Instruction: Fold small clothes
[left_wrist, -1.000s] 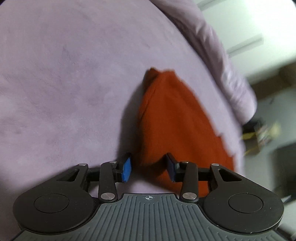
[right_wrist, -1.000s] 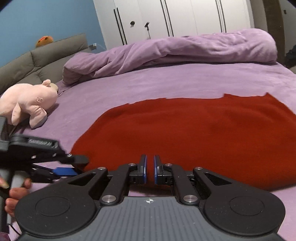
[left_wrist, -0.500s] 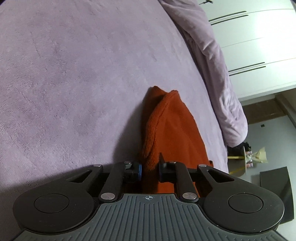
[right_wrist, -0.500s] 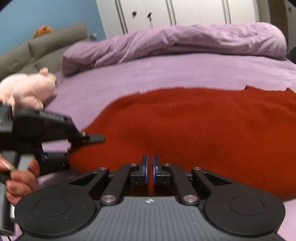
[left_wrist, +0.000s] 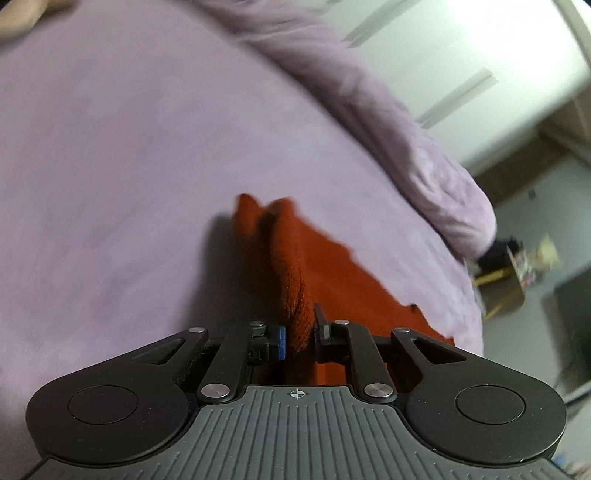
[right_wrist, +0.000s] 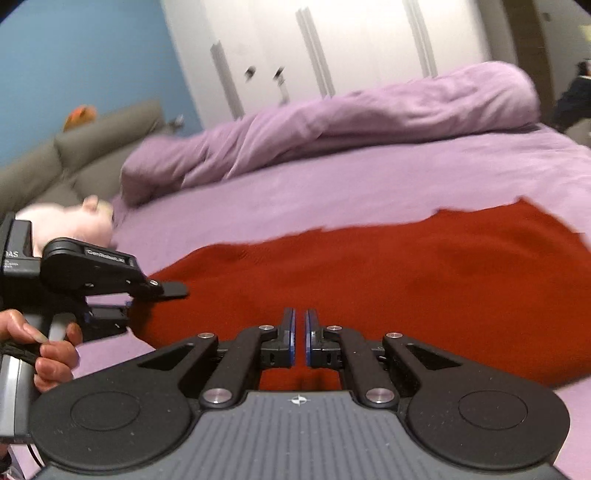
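Note:
A red knitted garment lies spread on the purple bed. My left gripper is shut on a raised fold of its left edge; it also shows in the right wrist view at the cloth's left corner. My right gripper is shut, its pads nearly touching, at the garment's near edge. A thin bit of red cloth appears between them, but the view is blurred.
A bunched purple duvet lies across the far side of the bed. A pink plush toy sits at the left by a grey sofa. White wardrobe doors stand behind. The bed's edge drops off at the right.
My left gripper closed on the garment's left edge and lifted it into a fold. Both grippers have risen and the views have tilted. The right gripper stayed shut.

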